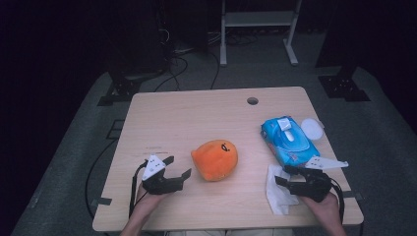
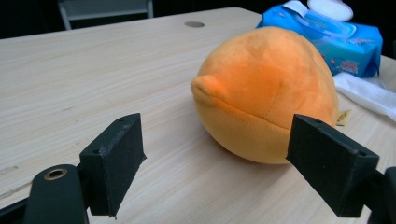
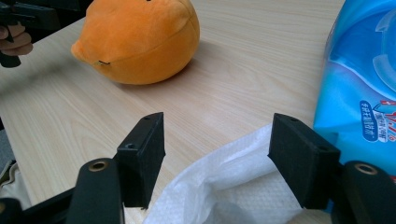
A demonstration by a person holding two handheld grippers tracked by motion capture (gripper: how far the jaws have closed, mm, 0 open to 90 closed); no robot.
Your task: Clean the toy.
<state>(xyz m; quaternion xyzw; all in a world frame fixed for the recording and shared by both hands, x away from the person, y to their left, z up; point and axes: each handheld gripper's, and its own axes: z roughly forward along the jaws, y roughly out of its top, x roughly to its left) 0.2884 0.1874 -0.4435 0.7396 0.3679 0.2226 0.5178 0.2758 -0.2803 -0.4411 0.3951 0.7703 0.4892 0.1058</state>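
On the left side of the wooden table [image 1: 162,118], near the front edge, the left gripper [image 1: 178,167] is low over the surface, and its jaws are spread wide with nothing between them. In the left gripper view the two black pads [image 2: 114,161] stand well apart, and the orange plush toy [image 2: 268,91] lies just in front of them, closer to the right pad but not touching it. This toy [image 1: 215,159] rests on the table near the middle, a little to the right of the left gripper. Further to the right, a white wet wipe [image 1: 278,189] lies crumpled on the table near the front edge. The right gripper [image 1: 285,176] is over this wipe, and its jaws are also spread; in the right gripper view the wipe [image 3: 233,186] lies between and under the pads, but they do not press on it. Behind the right gripper, toward the far right, is a blue pack of wipes [image 1: 287,140], and a small white round lid [image 1: 312,129] lies just beside it.
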